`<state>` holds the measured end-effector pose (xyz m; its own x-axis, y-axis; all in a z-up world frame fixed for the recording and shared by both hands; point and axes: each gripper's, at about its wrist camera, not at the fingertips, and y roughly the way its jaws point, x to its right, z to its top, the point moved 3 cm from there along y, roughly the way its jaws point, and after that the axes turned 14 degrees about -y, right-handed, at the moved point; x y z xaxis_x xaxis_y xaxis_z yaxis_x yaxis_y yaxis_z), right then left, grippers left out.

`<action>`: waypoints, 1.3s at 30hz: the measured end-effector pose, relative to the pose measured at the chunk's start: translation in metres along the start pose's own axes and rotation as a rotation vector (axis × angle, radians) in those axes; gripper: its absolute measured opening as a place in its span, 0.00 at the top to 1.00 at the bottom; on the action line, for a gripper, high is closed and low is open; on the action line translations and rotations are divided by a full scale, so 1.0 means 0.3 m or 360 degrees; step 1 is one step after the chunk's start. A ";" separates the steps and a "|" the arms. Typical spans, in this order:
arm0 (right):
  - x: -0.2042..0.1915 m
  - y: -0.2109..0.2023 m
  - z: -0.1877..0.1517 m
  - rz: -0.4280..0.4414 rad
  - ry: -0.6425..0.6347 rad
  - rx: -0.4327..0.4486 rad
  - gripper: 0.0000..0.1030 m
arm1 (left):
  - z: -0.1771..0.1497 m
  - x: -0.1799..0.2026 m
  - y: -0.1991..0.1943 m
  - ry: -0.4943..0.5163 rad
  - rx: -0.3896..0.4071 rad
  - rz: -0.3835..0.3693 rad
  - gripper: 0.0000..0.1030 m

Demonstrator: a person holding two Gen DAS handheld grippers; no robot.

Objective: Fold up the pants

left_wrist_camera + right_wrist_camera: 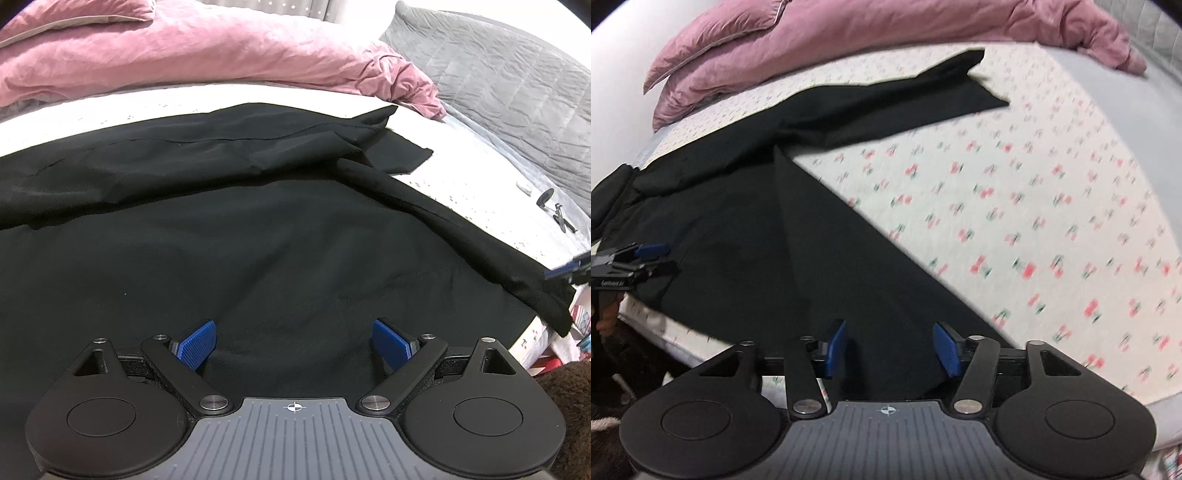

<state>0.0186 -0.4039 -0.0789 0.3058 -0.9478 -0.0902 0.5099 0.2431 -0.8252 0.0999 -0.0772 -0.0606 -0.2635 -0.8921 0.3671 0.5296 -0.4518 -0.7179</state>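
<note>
Black pants (229, 229) lie spread over the bed, one leg running to the far right and another toward the near right edge. My left gripper (294, 341) is open just above the wide part of the pants, holding nothing. In the right wrist view the pants (746, 236) spread from the left to the near edge. My right gripper (892, 347) is open with its blue pads (836, 345) on either side of the near leg end, not closed on it. The left gripper (646, 258) shows at the far left over the pants' edge.
A pink duvet (192, 48) and pillow (713, 33) are bunched at the back of the bed. A grey quilt (498, 77) lies at the right. The white sheet with a cherry print (1015, 206) is bare to the right of the pants. Small dark objects (554, 206) lie on the sheet.
</note>
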 end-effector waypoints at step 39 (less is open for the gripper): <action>0.443 0.283 0.557 -0.1059 0.0152 -0.0025 0.58 | 0.352 -0.184 -0.026 0.0309 0.0093 0.0176 0.09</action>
<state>0.2370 -0.4747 -0.0677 -0.1427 -0.9088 0.3920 0.5530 -0.4016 -0.7300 0.1955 -0.0240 -0.0128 -0.3484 -0.9230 0.1632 0.6081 -0.3551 -0.7100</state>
